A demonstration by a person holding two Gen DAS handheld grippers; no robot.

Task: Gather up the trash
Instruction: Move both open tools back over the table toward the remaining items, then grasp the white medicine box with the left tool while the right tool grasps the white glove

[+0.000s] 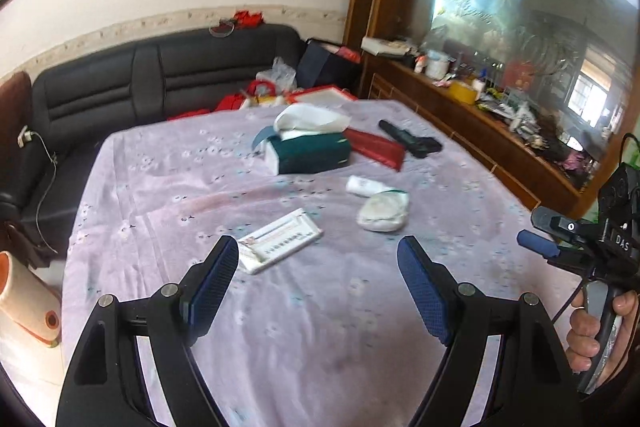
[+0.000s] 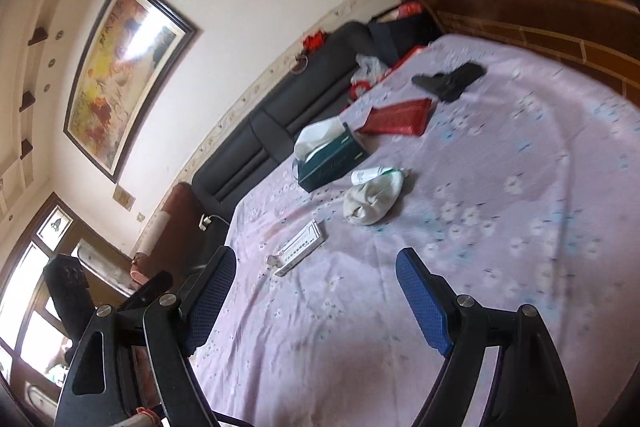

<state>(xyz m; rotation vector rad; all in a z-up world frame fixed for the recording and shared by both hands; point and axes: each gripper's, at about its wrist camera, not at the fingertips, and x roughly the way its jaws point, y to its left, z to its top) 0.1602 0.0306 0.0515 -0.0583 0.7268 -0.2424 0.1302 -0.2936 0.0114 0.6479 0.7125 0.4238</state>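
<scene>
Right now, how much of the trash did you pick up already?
None that shows. Both tongs, left and right, are open and empty above the purple tablecloth. Still lying there: the crumpled white wad, the small white wrapper behind it, and the flat white box nearest the left tongs. No bin or bag for trash is visible, so collecting looks not yet begun.

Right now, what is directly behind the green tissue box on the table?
A red flat packet lies just behind the green tissue box, with a black object beyond it. The packet's near edge is hidden by the box.
</scene>
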